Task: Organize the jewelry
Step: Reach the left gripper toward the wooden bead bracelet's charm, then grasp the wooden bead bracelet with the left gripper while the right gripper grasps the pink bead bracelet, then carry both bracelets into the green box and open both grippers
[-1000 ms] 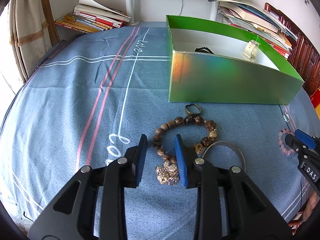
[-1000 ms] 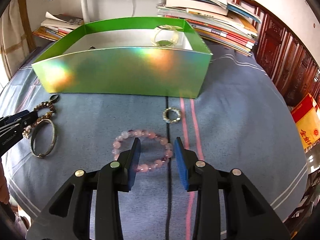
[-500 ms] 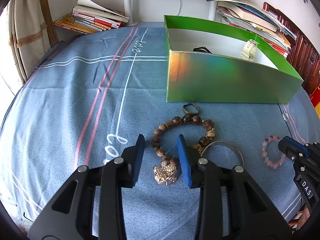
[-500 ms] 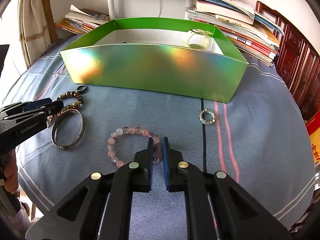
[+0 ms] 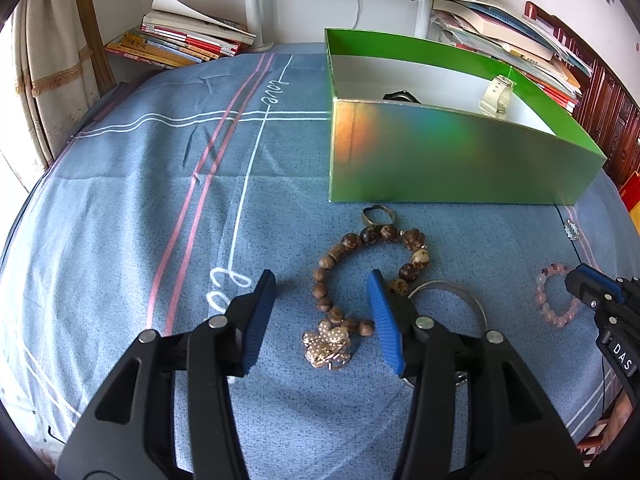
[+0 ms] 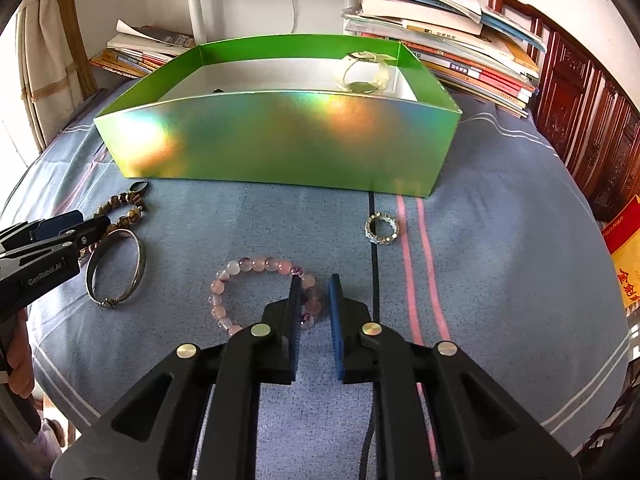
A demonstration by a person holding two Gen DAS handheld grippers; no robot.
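A brown bead bracelet point(image 5: 372, 236) with a gold charm point(image 5: 328, 344) lies on the blue cloth. My left gripper point(image 5: 322, 280) straddles its left side, jaws opening and clear of the beads. A pink bead bracelet point(image 6: 248, 268) lies flat further right. My right gripper point(image 6: 315, 282) has that bracelet's right side between its narrow jaws, which are opening, with a small gap still showing beside the beads. The green box point(image 6: 280, 140) stands behind, holding a white watch point(image 6: 364, 74) and a dark watch point(image 5: 402, 97).
A silver bangle point(image 6: 116, 268) lies by the brown bracelet, a dark ring point(image 5: 376, 214) sits near the box front, and a sparkly ring point(image 6: 382, 230) rests right of the pink bracelet. Stacks of books point(image 6: 460, 52) line the far edge. A hand point(image 6: 18, 360) shows at left.
My left jaws have spread wider around the brown bracelet. My right jaws closed in on the pink bracelet's right side, then parted slightly. All the jewelry stays on the cloth.
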